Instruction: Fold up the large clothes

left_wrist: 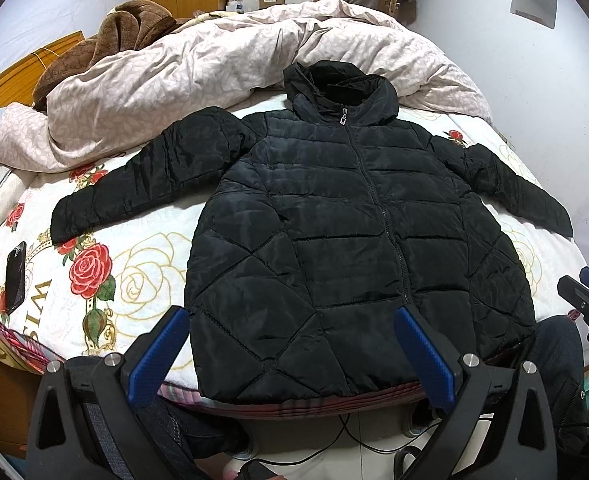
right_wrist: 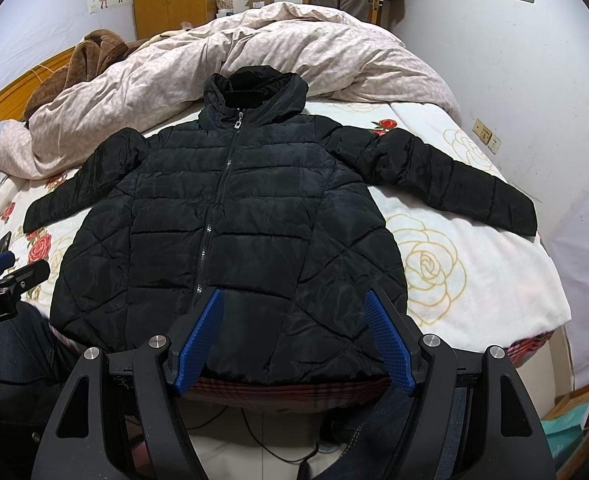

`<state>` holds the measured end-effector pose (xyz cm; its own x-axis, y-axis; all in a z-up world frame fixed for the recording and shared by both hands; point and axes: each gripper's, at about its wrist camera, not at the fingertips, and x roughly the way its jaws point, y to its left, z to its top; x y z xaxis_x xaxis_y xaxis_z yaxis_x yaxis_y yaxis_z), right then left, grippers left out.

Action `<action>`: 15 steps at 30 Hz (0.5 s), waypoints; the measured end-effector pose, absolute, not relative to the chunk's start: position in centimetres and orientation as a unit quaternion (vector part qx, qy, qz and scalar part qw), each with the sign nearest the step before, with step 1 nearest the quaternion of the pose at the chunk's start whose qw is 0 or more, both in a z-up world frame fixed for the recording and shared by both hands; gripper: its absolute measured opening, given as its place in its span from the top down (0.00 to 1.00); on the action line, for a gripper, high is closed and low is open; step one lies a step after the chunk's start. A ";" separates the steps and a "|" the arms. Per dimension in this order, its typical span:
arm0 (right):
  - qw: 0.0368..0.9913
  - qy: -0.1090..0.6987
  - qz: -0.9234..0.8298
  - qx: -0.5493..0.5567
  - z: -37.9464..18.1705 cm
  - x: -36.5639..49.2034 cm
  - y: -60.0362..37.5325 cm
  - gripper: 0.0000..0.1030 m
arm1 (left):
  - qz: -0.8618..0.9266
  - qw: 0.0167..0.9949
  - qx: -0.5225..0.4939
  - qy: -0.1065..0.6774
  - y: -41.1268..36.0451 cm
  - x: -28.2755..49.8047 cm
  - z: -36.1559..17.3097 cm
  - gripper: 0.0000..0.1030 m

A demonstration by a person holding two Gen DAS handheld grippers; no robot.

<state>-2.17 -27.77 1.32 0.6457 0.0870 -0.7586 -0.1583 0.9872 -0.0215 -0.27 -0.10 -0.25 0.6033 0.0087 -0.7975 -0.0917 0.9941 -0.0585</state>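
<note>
A black quilted hooded jacket lies flat and zipped, front up, on the bed, both sleeves spread out, hood toward the far side. It also fills the middle of the right wrist view. My left gripper is open and empty, held above the jacket's hem at the bed's near edge. My right gripper is open and empty, above the hem's right part. The right gripper shows at the right edge of the left wrist view; the left one shows at the left edge of the right wrist view.
A rose-print white blanket covers the bed. A rumpled pink duvet and a brown plush blanket lie at the far side. A black phone lies left of the left sleeve. Cables run on the floor below the bed edge.
</note>
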 end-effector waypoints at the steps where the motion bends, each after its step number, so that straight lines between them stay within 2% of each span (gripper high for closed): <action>1: 0.906 0.415 0.068 -0.043 1.3 -2.2 -27.8 0.29 | 0.028 0.894 -0.047 0.445 -0.1 -0.3 -0.3 0.00; 15: 0.906 0.416 0.067 -0.043 1.5 -2.1 -27.7 0.29 | 0.028 0.893 -0.048 0.446 -0.3 -0.3 -0.4 0.00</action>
<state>-2.10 -27.75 1.48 0.6449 0.0859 -0.7594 -0.1581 0.9872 -0.0225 -0.33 -0.28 -0.41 0.6000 0.0063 -0.8000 -0.0921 0.9939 -0.0613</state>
